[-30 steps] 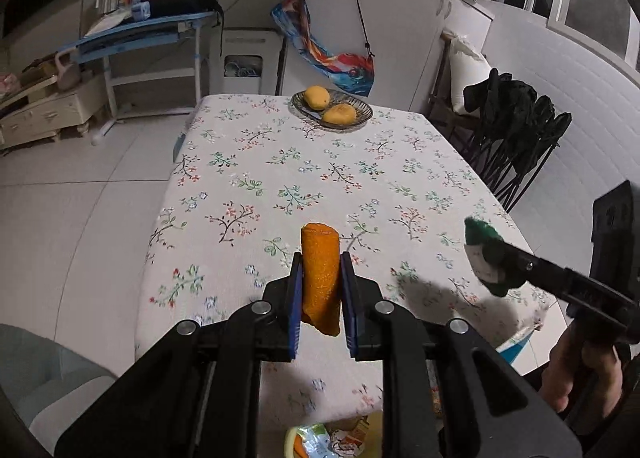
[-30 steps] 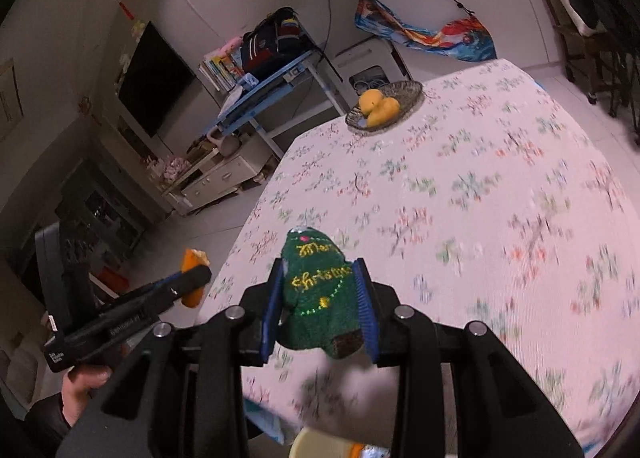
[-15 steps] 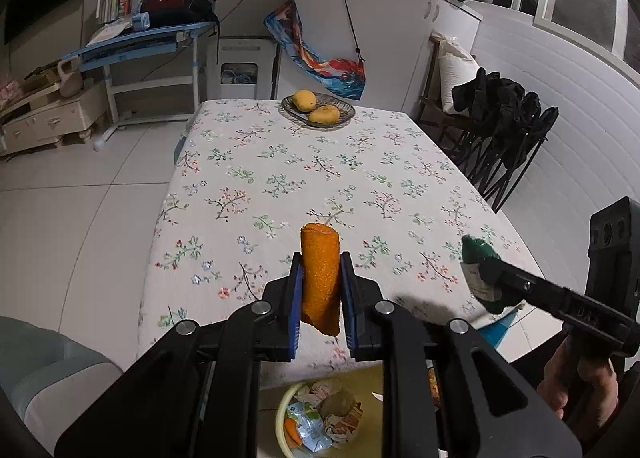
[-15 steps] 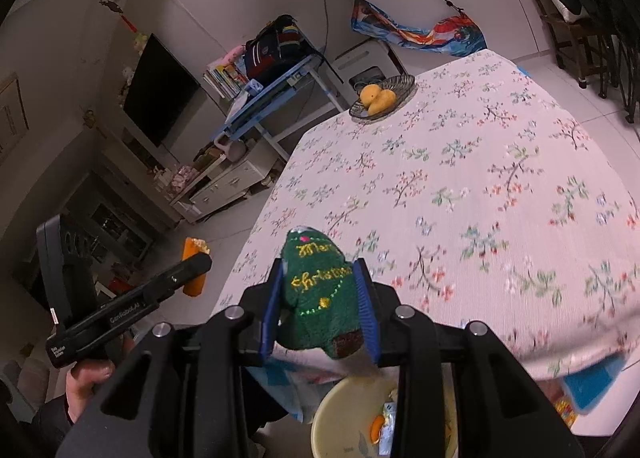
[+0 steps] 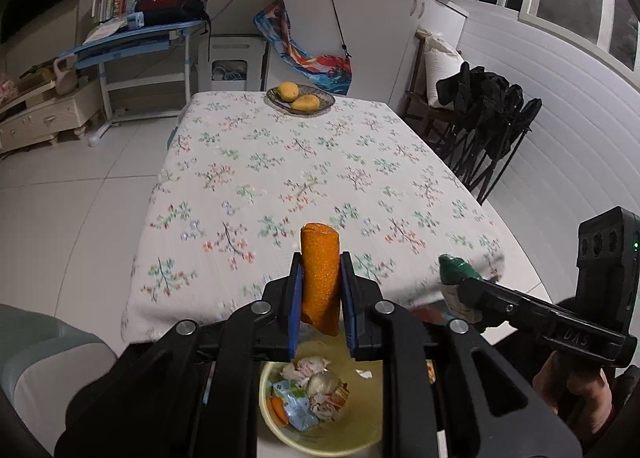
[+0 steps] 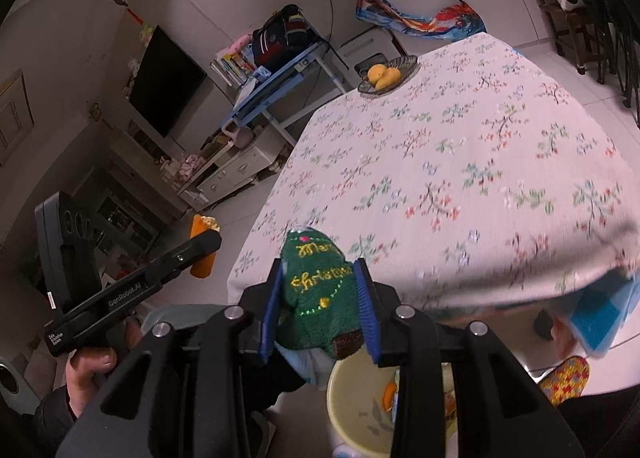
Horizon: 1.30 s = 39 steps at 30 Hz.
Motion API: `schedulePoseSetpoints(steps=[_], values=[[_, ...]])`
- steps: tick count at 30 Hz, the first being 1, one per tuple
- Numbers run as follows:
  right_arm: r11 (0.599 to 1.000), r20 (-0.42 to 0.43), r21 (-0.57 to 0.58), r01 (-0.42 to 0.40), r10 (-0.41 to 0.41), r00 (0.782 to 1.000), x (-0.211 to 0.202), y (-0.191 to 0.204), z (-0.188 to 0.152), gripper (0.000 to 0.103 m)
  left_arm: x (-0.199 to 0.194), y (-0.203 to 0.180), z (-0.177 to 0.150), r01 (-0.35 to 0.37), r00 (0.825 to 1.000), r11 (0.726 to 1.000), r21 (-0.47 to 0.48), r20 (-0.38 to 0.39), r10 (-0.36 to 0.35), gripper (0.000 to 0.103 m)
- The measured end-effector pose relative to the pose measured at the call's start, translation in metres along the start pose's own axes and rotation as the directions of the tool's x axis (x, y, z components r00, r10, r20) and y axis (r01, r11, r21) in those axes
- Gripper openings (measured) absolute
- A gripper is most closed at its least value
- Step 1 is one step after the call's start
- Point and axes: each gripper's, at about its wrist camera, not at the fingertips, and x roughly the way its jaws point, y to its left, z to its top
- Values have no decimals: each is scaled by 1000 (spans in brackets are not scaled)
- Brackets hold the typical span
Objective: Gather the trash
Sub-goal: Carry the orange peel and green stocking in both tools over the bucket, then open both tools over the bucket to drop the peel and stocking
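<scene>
Black left tongs (image 5: pixel 320 300) and right tongs (image 6: pixel 319 312) have blue pads, silver screws.

You hold two grippers, the left gripper (image 5: pixel 320 298) and the right gripper (image 6: pixel 318 308). Each one pinches one thing: one orange roll (image 5: pixel 320 278) and one green tree cloth (image 6: pixel 318 298). You can see one table (image 5: pixel 312 170) and one plate (image 5: pixel 301 99) with two mangoes (image 5: pixel 298 96) on it. There is one yellow bin (image 5: pixel 320 438) down low, with many wrappers (image 5: pixel 310 394) inside, too jumbled to count.
</scene>
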Motion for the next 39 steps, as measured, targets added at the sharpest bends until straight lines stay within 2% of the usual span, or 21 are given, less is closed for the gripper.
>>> schedulePoseSetpoints(steps=[9, 21, 34, 37, 39], values=[[1000, -57, 11, -1, 1, 998, -1, 9, -25, 35, -6, -10, -36, 24, 998, 1000, 4, -53, -24, 17], [998, -173, 31, 63, -57, 983, 12, 8, -52, 36, 11, -8, -88, 45, 984, 998, -40, -172, -51, 17], [994, -222, 39, 101, -90, 971, 18, 5, -62, 40, 21, -10, -103, 37, 974, 999, -38, -224, -44, 17], [994, -220, 41, 105, -93, 971, 17, 5, -62, 42, 23, -11, -103, 39, 972, 999, -35, -232, -46, 22], [993, -218, 45, 106, -94, 971, 17, 5, -62, 43, 24, -13, -104, 34, 972, 999, -25, -233, -39, 33]])
